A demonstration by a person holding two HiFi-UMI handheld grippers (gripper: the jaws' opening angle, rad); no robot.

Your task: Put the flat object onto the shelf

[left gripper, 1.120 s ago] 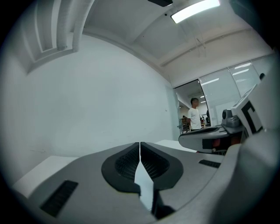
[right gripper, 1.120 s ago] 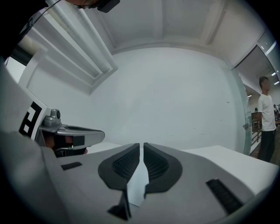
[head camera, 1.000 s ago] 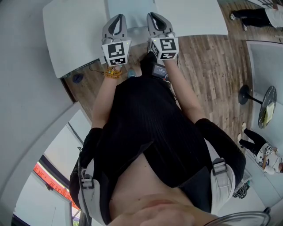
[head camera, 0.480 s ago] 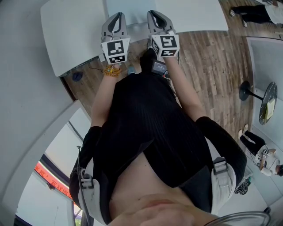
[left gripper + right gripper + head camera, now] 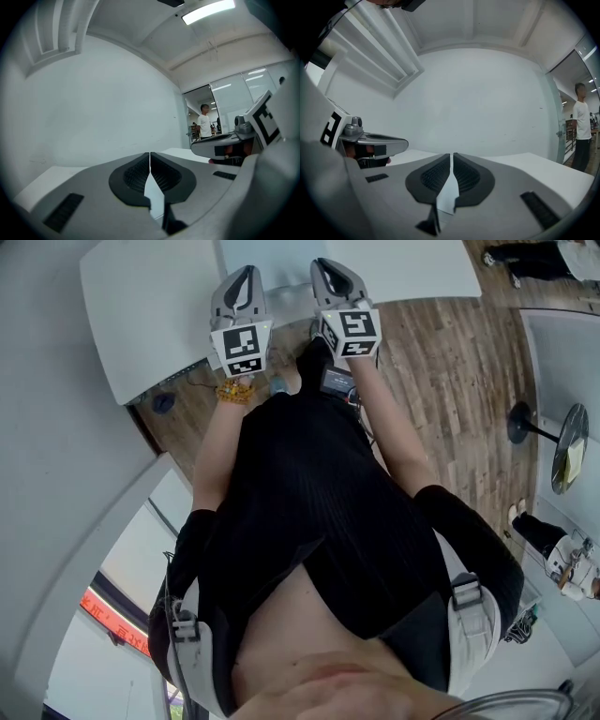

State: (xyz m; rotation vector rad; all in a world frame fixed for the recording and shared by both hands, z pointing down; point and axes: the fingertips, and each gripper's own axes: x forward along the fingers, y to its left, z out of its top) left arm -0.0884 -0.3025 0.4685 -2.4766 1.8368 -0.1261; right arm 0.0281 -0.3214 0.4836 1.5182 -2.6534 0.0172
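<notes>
Flat object shows in none of my views, so I cannot say where it lies, and I see no shelf either. The left gripper (image 5: pixel 150 159) is clenched, its jaws pressed together with nothing between them. The right gripper (image 5: pixel 452 159) is clenched on nothing as well. Under and ahead of the fingertips (image 5: pixel 246 282) there is only a bare white table (image 5: pixel 150 315), and beyond it a plain wall (image 5: pixel 117 103). I judge that no carrying is under way now. If the task is not done, I must first find the object, then grasp it and bring it to the shelf.

White tables (image 5: pixel 150 324) on wooden floor (image 5: pixel 450 371), pale wall (image 5: pixel 93 103).
</notes>
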